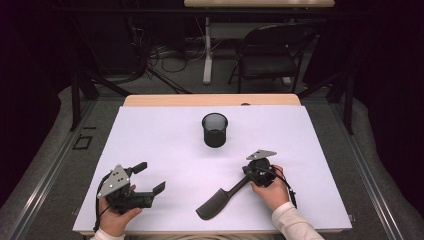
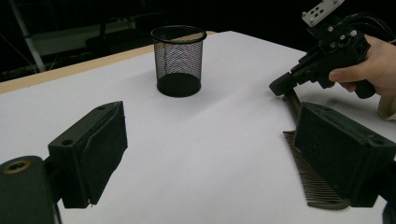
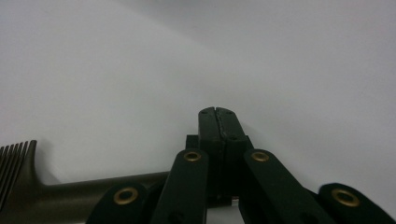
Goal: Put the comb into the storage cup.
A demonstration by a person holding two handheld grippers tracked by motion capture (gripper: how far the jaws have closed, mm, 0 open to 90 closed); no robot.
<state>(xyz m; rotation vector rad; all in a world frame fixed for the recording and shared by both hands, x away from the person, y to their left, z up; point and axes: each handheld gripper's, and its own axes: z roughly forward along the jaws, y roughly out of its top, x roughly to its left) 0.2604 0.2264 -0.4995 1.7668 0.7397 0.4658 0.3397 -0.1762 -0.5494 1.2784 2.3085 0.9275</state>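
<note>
A dark comb (image 1: 216, 201) lies flat on the white table cover (image 1: 165, 145), teeth end toward the front edge, handle slanting up to the right. My right gripper (image 1: 246, 171) is shut, its jaws pressed together (image 3: 217, 114) with nothing between the tips. The comb's handle (image 3: 93, 193) runs in under its linkage; whether they touch I cannot tell. My left gripper (image 1: 151, 177) rests at the front left, open wide and empty (image 2: 215, 154). From there I see the comb's teeth (image 2: 310, 184) beside its right jaw and the right gripper (image 2: 279, 87) over the handle's end.
A black mesh cup (image 1: 215, 130) (image 2: 178, 59) stands upright and empty at the middle back of the table. The wooden table edge (image 1: 210, 100) shows behind the cover. A folding chair (image 1: 272, 52) and cables are on the floor beyond.
</note>
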